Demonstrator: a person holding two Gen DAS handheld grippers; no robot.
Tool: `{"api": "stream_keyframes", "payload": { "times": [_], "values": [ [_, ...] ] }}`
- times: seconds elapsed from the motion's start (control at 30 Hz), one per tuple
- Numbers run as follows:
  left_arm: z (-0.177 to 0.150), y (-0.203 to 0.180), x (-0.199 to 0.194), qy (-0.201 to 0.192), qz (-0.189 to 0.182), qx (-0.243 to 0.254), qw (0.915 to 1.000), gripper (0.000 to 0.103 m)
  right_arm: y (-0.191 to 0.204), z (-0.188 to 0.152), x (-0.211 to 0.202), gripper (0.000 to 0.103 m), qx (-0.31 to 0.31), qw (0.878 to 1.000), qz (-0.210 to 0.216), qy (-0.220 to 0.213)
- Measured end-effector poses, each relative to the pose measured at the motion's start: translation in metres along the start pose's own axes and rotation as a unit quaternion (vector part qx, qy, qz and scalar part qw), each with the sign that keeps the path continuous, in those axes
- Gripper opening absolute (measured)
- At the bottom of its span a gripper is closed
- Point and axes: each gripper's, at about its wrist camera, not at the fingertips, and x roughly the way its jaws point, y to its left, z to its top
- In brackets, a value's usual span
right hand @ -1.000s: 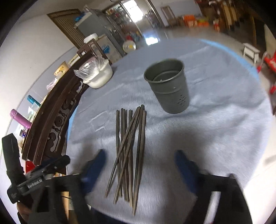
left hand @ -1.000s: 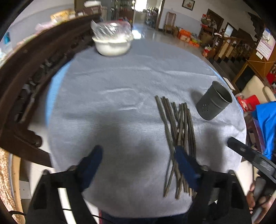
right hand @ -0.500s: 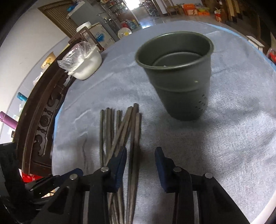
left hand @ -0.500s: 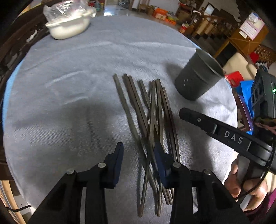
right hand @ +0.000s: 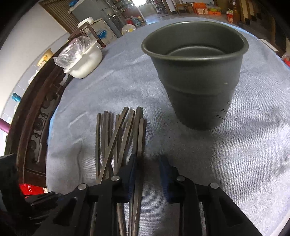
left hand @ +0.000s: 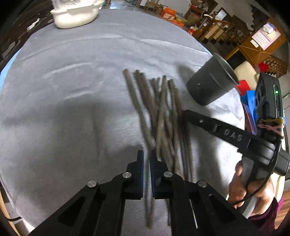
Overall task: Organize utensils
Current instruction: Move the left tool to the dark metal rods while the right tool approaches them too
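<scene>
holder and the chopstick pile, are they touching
Apart. The right wrist view shows a strip of bare grey cloth between the holder and the nearest stick of the chopstick pile; the left wrist view shows the same gap.

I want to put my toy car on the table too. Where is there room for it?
There is bare grey cloth between the white bowl and the chopsticks, and more to the right of the dark cup. It is crowded near the front edge, where the left claw and right claw work over the chopsticks beside the cup.
</scene>
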Motion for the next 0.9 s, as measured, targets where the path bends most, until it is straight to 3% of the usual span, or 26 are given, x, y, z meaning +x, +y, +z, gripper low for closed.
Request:
{"api": "stream_keyframes", "payload": {
  "times": [0.13,0.27,0.43,0.7,0.77,0.8,0.9],
  "values": [
    [-0.003,0.014,-0.004,0.004,0.006,-0.012,0.9999,0.007,-0.005,0.004,-0.003,0.027,0.005,1.0,-0.014,-0.005],
    [0.011,0.009,-0.016,-0.017,0.01,0.0,0.9998,0.008,-0.002,0.006,-0.003,0.027,0.001,1.0,-0.028,-0.003],
    [0.031,-0.006,-0.014,-0.014,0.0,0.026,0.9996,0.028,0.003,0.017,-0.002,0.028,0.002,0.999,-0.041,-0.01],
    [0.058,-0.028,0.013,0.015,-0.01,0.054,0.9984,0.029,-0.005,0.028,0.012,0.028,0.014,0.999,-0.028,-0.011],
    [0.068,-0.035,0.021,0.019,-0.009,0.065,0.9977,0.029,-0.004,0.029,0.012,0.024,0.009,0.999,-0.029,-0.011],
    [0.072,-0.037,0.025,0.022,-0.006,0.071,0.9972,0.029,-0.004,0.028,0.012,0.014,0.01,1.0,-0.026,-0.011],
    [0.081,-0.041,0.036,0.034,0.004,0.084,0.9958,0.029,-0.01,0.023,0.004,0.01,0.011,0.999,-0.022,-0.02]
  ]
}}
